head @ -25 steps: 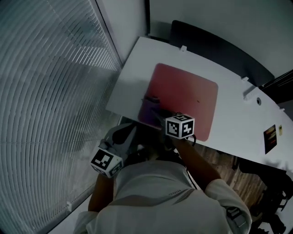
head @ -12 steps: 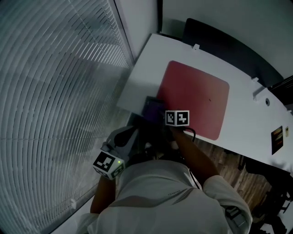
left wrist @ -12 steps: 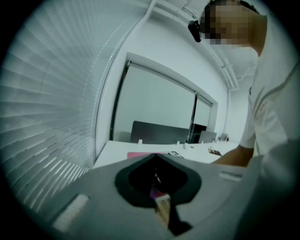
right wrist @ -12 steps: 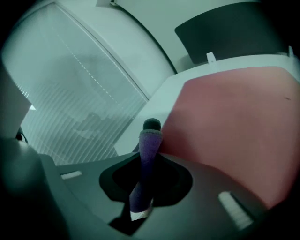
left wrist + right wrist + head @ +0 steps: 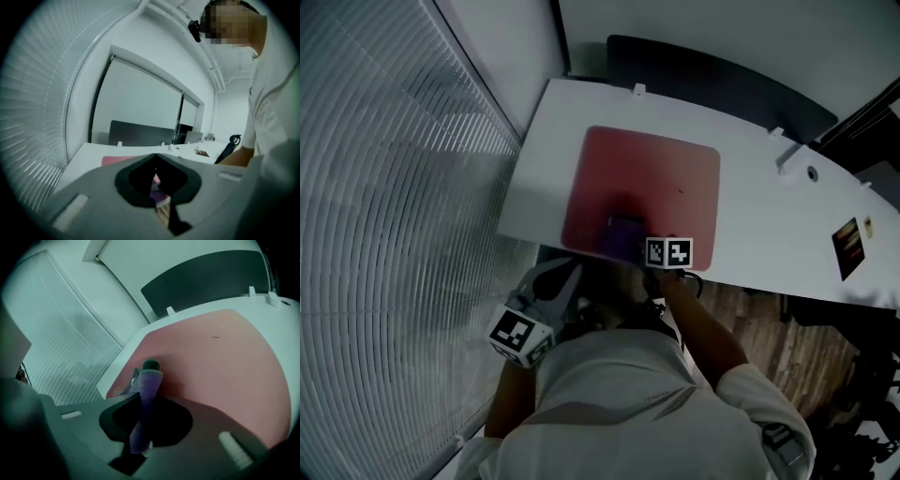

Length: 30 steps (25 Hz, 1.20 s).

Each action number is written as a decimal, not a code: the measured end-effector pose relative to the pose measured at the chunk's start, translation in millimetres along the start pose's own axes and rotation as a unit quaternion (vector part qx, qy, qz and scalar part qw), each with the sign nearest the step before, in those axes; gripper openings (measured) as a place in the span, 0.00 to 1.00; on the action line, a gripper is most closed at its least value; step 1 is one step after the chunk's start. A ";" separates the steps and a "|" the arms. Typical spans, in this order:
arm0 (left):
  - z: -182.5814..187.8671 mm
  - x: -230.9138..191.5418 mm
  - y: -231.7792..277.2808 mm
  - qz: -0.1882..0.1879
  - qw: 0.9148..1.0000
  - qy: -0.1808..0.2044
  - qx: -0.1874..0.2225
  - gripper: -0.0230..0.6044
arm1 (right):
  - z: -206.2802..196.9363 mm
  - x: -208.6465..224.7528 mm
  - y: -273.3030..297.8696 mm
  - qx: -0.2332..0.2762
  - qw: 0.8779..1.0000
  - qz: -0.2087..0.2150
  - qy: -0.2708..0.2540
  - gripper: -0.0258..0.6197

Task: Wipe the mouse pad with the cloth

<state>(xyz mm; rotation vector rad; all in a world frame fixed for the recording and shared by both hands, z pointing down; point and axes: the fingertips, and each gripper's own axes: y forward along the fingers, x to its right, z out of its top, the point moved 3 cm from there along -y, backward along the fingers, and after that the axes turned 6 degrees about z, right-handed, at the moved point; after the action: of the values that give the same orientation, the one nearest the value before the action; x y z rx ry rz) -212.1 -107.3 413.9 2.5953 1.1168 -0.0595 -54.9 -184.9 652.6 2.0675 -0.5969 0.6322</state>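
The right tongs clamp a purple cloth that lies on the red mouse pad at its near edge. The left tongs are closed and empty, held off the white surface beside the person's body.

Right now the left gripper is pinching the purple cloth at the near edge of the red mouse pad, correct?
Wrong gripper. The right gripper pinches the purple cloth at the near edge of the red mouse pad, as the right gripper view shows. The left gripper is shut on nothing.
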 end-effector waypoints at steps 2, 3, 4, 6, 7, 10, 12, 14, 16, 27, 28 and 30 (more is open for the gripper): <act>0.9 16.4 14.9 -0.015 1.000 0.004 -0.002 0.04 | -1.8 21.6 -19.8 0.004 1.000 -0.014 0.005 0.13; 1.7 24.8 22.2 -0.023 1.000 0.006 -0.002 0.04 | -3.0 32.1 -30.5 0.006 1.000 -0.020 0.007 0.13; 2.8 33.2 29.5 -0.030 1.000 0.008 -0.003 0.04 | -4.5 42.3 -41.6 0.008 1.000 -0.027 0.011 0.13; 5.4 49.3 44.5 -0.045 0.999 0.012 -0.004 0.04 | -8.3 62.2 -64.1 0.014 0.999 -0.038 0.021 0.13; 6.4 56.7 52.1 -0.053 0.998 0.016 -0.004 0.04 | -10.7 72.0 -74.9 0.018 0.999 -0.043 0.028 0.13; 8.4 77.8 74.2 -0.077 0.997 0.019 -0.002 0.04 | -19.1 99.5 -106.7 0.031 0.997 -0.061 0.047 0.13; 11.2 93.3 89.2 -0.093 0.995 0.021 -0.002 0.04 | -23.8 117.3 -128.9 0.040 0.995 -0.073 0.058 0.13; 13.4 109.2 104.2 -0.108 0.994 0.023 -0.002 0.04 | -28.5 135.6 -151.1 0.049 0.993 -0.087 0.069 0.13; 14.9 124.4 117.3 -0.123 0.992 0.027 -0.002 0.04 | -33.9 152.7 -173.1 0.058 0.990 -0.100 0.081 0.13; 22.1 147.8 139.0 -0.151 0.988 0.043 0.007 0.04 | -33.4 178.9 -260.9 0.140 0.973 -0.162 0.087 0.13; 24.1 144.9 137.9 -0.149 0.988 0.041 0.008 0.04 | -26.7 170.0 -263.5 0.153 0.972 -0.159 0.078 0.13; 28.6 138.2 134.8 -0.144 0.989 0.038 0.012 0.04 | -9.7 148.7 -264.7 0.175 0.972 -0.150 0.046 0.13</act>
<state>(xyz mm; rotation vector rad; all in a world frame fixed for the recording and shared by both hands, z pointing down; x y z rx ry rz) -17.4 -106.0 400.8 2.4544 1.5198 -0.0372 219.3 -68.7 592.3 2.3778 -0.1152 0.6861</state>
